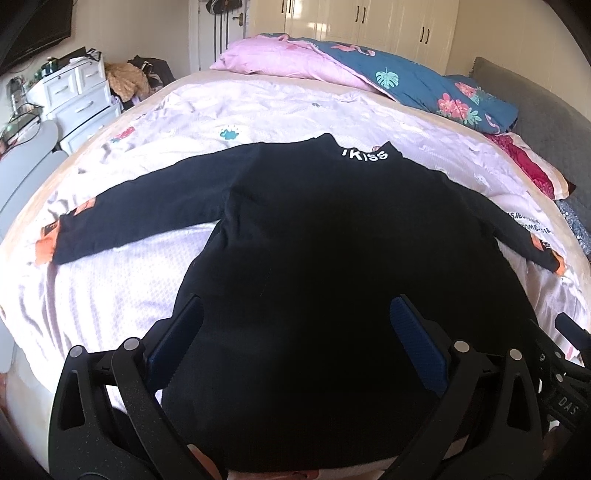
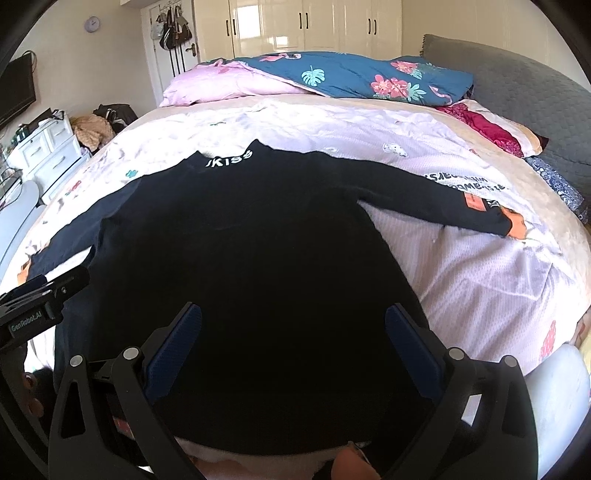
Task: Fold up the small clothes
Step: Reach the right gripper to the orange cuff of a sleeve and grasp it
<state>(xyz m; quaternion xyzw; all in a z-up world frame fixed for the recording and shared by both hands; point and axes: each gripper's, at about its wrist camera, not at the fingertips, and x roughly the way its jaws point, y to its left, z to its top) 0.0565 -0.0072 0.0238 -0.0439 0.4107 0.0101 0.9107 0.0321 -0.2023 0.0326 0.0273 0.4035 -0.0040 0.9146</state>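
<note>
1. Bedding in pale pink covers the bed (image 1: 110, 280), a broad soft surface that suits laying a garment out flat.
2. Nearest the cameras, the left gripper (image 1: 295, 332) and the right gripper (image 2: 293, 332) both hang released, blue pads spread wide, above the hem end of the black top; neither grips cloth.
3. That black top (image 1: 314, 229) lies flat in the middle of the bed, collar away from the person, both sleeves stretched out sideways. I judge this spread is deliberate, so the sleeves can be turned in first.
4. Its left sleeve (image 1: 129, 206) and right sleeve (image 2: 443, 199) end in orange cuffs resting on the sheet.
5. White lettering marks the collar (image 1: 364, 155).
6. Farther off, a folded blue floral quilt (image 2: 351, 77) and a pink pillow (image 1: 280, 59) are pushed toward the far side, probably to leave room.
7. Beyond them stand a white drawer unit (image 1: 74, 92), drawers closed so contents are hidden, and closed wardrobes (image 2: 303, 26).
</note>
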